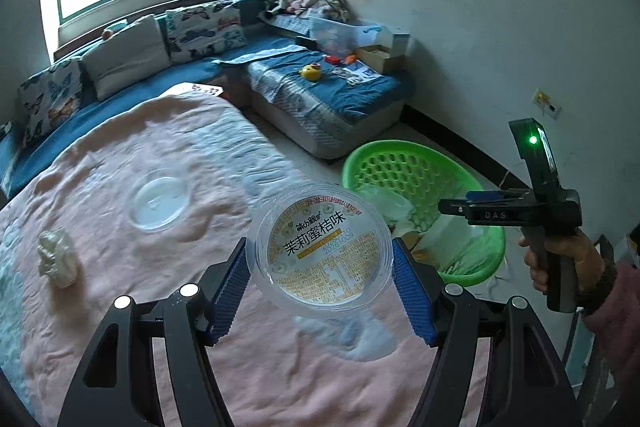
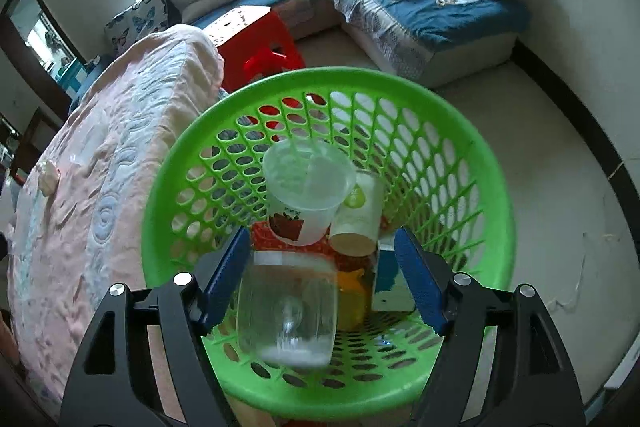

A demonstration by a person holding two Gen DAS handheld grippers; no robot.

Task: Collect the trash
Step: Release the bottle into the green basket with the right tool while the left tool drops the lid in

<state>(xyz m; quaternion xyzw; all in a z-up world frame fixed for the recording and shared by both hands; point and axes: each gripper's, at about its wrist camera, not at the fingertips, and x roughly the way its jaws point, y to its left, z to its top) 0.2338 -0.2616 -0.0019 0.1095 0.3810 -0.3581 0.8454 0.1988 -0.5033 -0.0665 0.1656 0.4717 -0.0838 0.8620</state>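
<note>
My left gripper (image 1: 319, 247) is shut on a round clear plastic tub (image 1: 320, 223) with a yellow and white printed label, held above the pink quilt (image 1: 120, 147). A clear lid (image 1: 160, 203) and a crumpled tissue (image 1: 58, 259) lie on the quilt to the left. A green basket (image 2: 460, 155) stands on the floor beside the bed. My right gripper (image 2: 322, 233) hangs open over it, with a blurred clear bottle (image 2: 286, 311) loose between its fingers, nearer the left one. In the basket lie a clear strawberry cup (image 2: 304, 195) and a paper cup (image 2: 358, 219).
A red stool (image 2: 256, 39) stands behind the basket. A blue corner sofa (image 2: 440, 15) with cushions, toys and boxes runs along the far wall under the window. A hand (image 1: 560, 259) holds the right gripper (image 1: 444, 206) over the basket (image 1: 400, 163). Bare floor lies right of the basket.
</note>
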